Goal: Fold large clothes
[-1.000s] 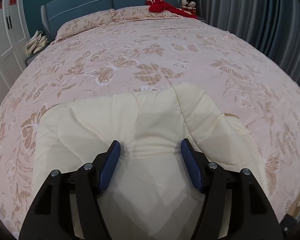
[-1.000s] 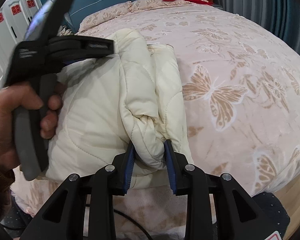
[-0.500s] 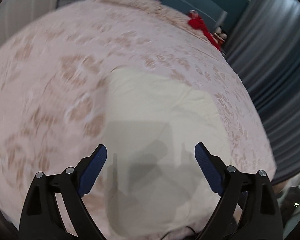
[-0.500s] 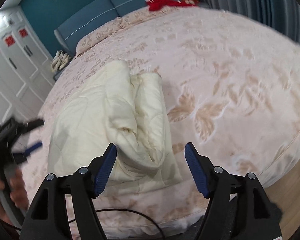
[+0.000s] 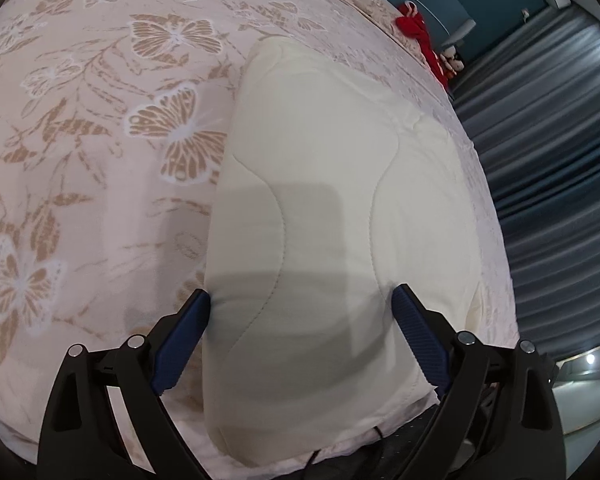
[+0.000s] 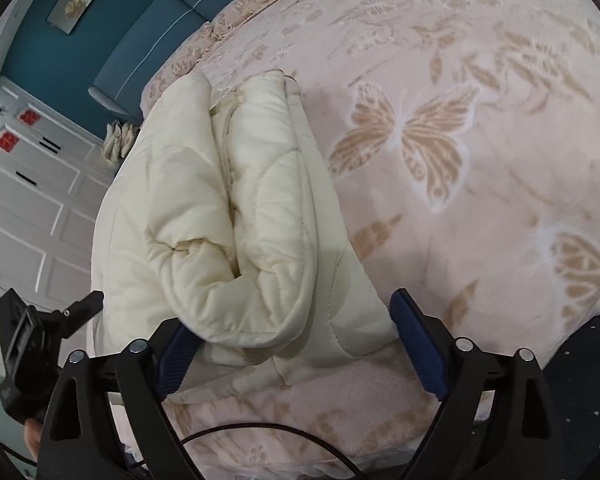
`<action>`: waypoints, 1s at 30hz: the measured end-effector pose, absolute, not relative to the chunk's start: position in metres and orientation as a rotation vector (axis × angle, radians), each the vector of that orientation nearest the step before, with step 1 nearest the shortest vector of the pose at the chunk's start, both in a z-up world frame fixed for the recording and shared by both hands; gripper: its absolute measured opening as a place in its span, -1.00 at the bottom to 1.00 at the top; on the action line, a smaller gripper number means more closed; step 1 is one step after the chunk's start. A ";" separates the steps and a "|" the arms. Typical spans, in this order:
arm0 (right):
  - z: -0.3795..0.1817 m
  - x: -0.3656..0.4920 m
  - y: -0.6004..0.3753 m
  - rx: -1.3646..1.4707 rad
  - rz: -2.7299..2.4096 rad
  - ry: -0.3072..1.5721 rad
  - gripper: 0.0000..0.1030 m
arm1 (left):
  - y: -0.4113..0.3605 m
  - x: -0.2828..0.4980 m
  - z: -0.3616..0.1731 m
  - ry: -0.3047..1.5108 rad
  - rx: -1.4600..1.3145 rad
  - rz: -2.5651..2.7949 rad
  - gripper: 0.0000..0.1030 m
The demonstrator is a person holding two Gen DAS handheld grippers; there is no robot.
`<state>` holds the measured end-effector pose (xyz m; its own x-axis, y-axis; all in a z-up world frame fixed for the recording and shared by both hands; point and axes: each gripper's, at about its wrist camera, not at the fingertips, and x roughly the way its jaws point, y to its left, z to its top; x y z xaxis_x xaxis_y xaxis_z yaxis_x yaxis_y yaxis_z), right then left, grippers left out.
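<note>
Garment status: the cream quilted coat lies folded into a compact bundle at the near edge of the bed, on the butterfly-print cover, and we judge the main folds done. Left gripper hangs over the near end of the bundle with its jaws opening; the blue pads stand either side of the fabric and do not press on it as far as we can see. Right gripper is likewise opening over the near right corner, its pads spread with the rolled edge between them but not pinched. We read this as a release, so what is left seems small: perhaps squaring the loose layers or a final press flat, though we cannot tell whether another fold is intended. View comparison: the left wrist view gives the smooth top panel of the coat, with curved stitching and no open edges, plus the grey curtains at the right and the red item at the far end. The right wrist view shows the side of the bundle instead: stacked puffy layers, a zip or seam line running along them, a cable draped at the near bed edge, white wardrobe doors at the left, and the left gripper's body seen from outside, held in a hand at the lower left.
</note>
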<state>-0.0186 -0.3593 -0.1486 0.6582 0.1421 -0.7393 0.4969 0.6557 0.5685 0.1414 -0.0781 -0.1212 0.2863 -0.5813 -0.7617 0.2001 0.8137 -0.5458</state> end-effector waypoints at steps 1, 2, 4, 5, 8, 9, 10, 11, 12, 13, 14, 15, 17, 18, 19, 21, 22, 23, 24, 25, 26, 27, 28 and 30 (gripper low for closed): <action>-0.150 -0.018 -0.360 0.858 -0.230 0.849 0.77 | -0.083 0.141 -0.123 1.168 -0.354 -0.539 0.79; -0.151 -0.017 -0.359 0.861 -0.229 0.849 0.77 | -0.085 0.141 -0.124 1.168 -0.339 -0.541 0.80; -0.151 -0.015 -0.359 0.857 -0.230 0.850 0.77 | -0.090 0.140 -0.125 1.166 -0.308 -0.539 0.82; -0.151 -0.014 -0.359 0.855 -0.231 0.850 0.77 | -0.092 0.141 -0.125 1.166 -0.295 -0.541 0.85; -0.151 -0.012 -0.358 0.853 -0.237 0.851 0.78 | -0.097 0.139 -0.125 1.162 -0.260 -0.542 0.91; -0.151 -0.011 -0.358 0.854 -0.238 0.850 0.78 | -0.098 0.139 -0.126 1.159 -0.253 -0.541 0.91; -0.150 -0.011 -0.358 0.855 -0.239 0.849 0.78 | -0.099 0.139 -0.127 1.156 -0.249 -0.539 0.91; -0.150 -0.010 -0.358 0.853 -0.240 0.850 0.78 | -0.099 0.140 -0.129 1.155 -0.250 -0.540 0.91; -0.150 -0.009 -0.358 0.851 -0.241 0.849 0.78 | -0.099 0.140 -0.131 1.156 -0.254 -0.541 0.91; -0.150 -0.009 -0.358 0.852 -0.241 0.849 0.78 | -0.098 0.142 -0.133 1.158 -0.260 -0.544 0.91; -0.150 -0.009 -0.358 0.852 -0.241 0.850 0.78 | -0.098 0.143 -0.135 1.162 -0.271 -0.549 0.91; -0.150 -0.009 -0.358 0.853 -0.241 0.852 0.78 | -0.097 0.144 -0.136 1.166 -0.279 -0.553 0.91; -0.148 -0.009 -0.358 0.856 -0.232 0.854 0.71 | -0.095 0.145 -0.136 1.174 -0.297 -0.563 0.91; -0.146 -0.009 -0.358 0.860 -0.220 0.852 0.58 | -0.094 0.146 -0.136 1.174 -0.303 -0.568 0.91; -0.145 -0.012 -0.359 0.866 -0.210 0.852 0.43 | -0.094 0.146 -0.135 1.174 -0.307 -0.574 0.91; -0.141 -0.013 -0.357 0.875 -0.196 0.852 0.22 | -0.093 0.145 -0.129 1.172 -0.306 -0.586 0.76; -0.137 -0.013 -0.356 0.872 -0.191 0.852 0.09 | -0.092 0.144 -0.127 1.172 -0.306 -0.589 0.72; -0.133 -0.013 -0.356 0.867 -0.189 0.851 0.03 | -0.091 0.143 -0.123 1.170 -0.307 -0.595 0.62; -0.128 -0.014 -0.356 0.861 -0.186 0.848 -0.07 | -0.090 0.142 -0.118 1.167 -0.306 -0.599 0.52; -0.125 -0.014 -0.356 0.858 -0.182 0.845 -0.15 | -0.090 0.141 -0.112 1.158 -0.301 -0.606 0.47; -0.119 -0.014 -0.356 0.854 -0.177 0.838 -0.18 | -0.089 0.140 -0.106 1.149 -0.298 -0.614 0.38; -0.117 -0.015 -0.356 0.853 -0.176 0.834 -0.23 | -0.090 0.140 -0.101 1.141 -0.297 -0.621 0.28; -0.111 -0.016 -0.356 0.849 -0.173 0.823 -0.27 | -0.088 0.139 -0.094 1.128 -0.296 -0.633 0.24; -0.100 -0.018 -0.355 0.839 -0.171 0.804 -0.32 | -0.086 0.137 -0.082 1.109 -0.301 -0.658 0.09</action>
